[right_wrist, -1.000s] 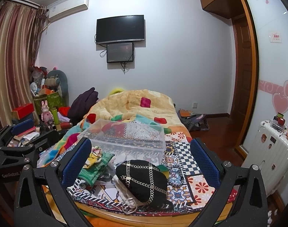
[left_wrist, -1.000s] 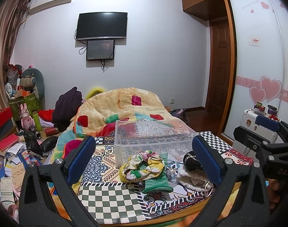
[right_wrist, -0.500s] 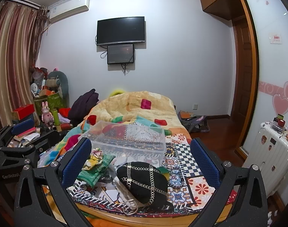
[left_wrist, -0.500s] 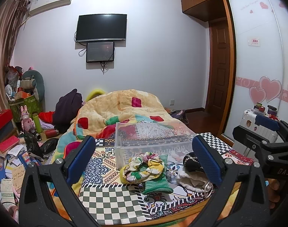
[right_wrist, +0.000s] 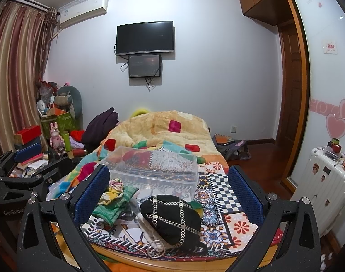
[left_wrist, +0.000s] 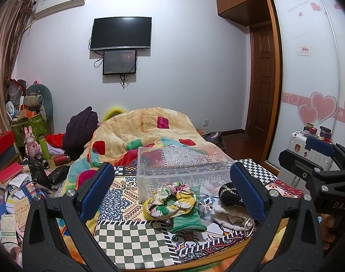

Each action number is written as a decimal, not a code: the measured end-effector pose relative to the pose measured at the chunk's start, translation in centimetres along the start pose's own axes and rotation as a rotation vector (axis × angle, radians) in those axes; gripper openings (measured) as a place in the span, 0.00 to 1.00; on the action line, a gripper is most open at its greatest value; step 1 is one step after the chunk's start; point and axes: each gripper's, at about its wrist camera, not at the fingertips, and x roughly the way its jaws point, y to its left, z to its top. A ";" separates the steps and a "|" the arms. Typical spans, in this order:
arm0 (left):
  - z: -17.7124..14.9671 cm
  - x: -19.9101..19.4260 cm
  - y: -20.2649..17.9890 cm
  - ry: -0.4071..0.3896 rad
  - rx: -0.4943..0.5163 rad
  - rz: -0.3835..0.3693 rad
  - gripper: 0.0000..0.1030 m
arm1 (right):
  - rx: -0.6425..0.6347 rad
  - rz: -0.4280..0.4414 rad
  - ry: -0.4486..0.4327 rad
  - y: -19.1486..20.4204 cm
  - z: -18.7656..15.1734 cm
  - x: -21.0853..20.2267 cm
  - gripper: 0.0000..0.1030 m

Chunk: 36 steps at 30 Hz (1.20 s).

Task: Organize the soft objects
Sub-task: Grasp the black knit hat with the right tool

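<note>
A clear plastic bin (left_wrist: 183, 165) (right_wrist: 154, 167) sits on the patterned bedspread near the foot of the bed. In front of it lie a floral scrunchie (left_wrist: 170, 200) (right_wrist: 112, 189) on a green knitted cloth (left_wrist: 187, 223) (right_wrist: 114, 206), a black hat with silver chains (right_wrist: 172, 217) (left_wrist: 229, 196) and a white cloth (left_wrist: 229, 216) (right_wrist: 149, 226). My left gripper (left_wrist: 172, 192) is open and empty, short of the scrunchie. My right gripper (right_wrist: 169, 195) is open and empty, short of the black hat.
An orange quilt (left_wrist: 149, 129) is heaped behind the bin. Clutter covers the floor on the left (left_wrist: 16, 181). A white suitcase (right_wrist: 328, 181) stands on the right by the wardrobe. The bed's wooden foot edge (right_wrist: 172, 263) is close below my grippers.
Both views have shifted slightly; the bed items sit a touch lower in the frames. Both grippers stay open.
</note>
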 end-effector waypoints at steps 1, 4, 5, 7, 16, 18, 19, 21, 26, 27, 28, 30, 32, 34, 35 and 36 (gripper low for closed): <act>0.0 0.0 0.0 0.000 0.000 -0.001 1.00 | 0.001 0.000 0.000 0.0 -0.1 0.0 1.00; 0.0 0.0 -0.1 -0.001 0.002 -0.001 1.00 | 0.002 0.000 -0.001 0.0 -0.2 0.0 1.00; 0.0 0.0 -0.1 0.000 0.001 -0.001 1.00 | 0.002 0.000 -0.001 0.0 -0.2 0.0 1.00; 0.0 0.0 -0.1 0.000 0.001 -0.002 1.00 | 0.001 0.001 0.000 0.0 -0.2 0.0 1.00; 0.0 -0.1 -0.2 0.007 0.005 -0.006 1.00 | 0.004 0.026 0.008 0.1 -0.4 0.2 1.00; -0.1 0.0 -0.2 0.012 0.006 -0.013 1.00 | 0.013 0.036 0.017 0.0 -0.5 0.4 1.00; -0.2 0.1 -0.2 0.015 0.007 -0.017 1.00 | 0.016 0.041 0.021 -0.1 -0.6 0.4 1.00; -0.4 0.2 -0.2 0.023 0.006 -0.017 1.00 | 0.026 0.049 0.035 -0.2 -0.8 0.7 1.00; -1.1 1.5 -0.1 0.077 0.010 -0.024 1.00 | 0.032 0.068 0.086 -0.5 -1.6 1.8 1.00; -1.2 1.9 -0.2 0.093 0.016 -0.017 1.00 | 0.029 0.066 0.100 -0.5 -1.9 2.1 1.00; -1.4 2.3 -0.2 0.106 0.020 -0.013 1.00 | 0.027 0.062 0.112 -0.6 -2.2 2.3 1.00; -1.8 3.3 -0.2 0.143 0.022 -0.014 1.00 | 0.023 0.055 0.144 -0.8 -2.8 3.0 0.97; -2.2 4.1 -0.1 0.173 0.017 -0.021 0.97 | 0.028 0.047 0.174 -1.2 -3.3 3.5 0.91; -2.5 5.3 0.2 0.216 0.013 -0.031 0.89 | 0.045 0.050 0.217 -1.8 -3.8 4.3 0.84; -2.7 5.8 0.2 0.231 0.012 -0.034 0.85 | 0.059 0.054 0.241 -2.2 -4.1 4.7 0.79; -2.9 6.5 0.4 0.257 0.009 -0.040 0.83 | 0.076 0.062 0.265 -2.7 -4.3 5.1 0.75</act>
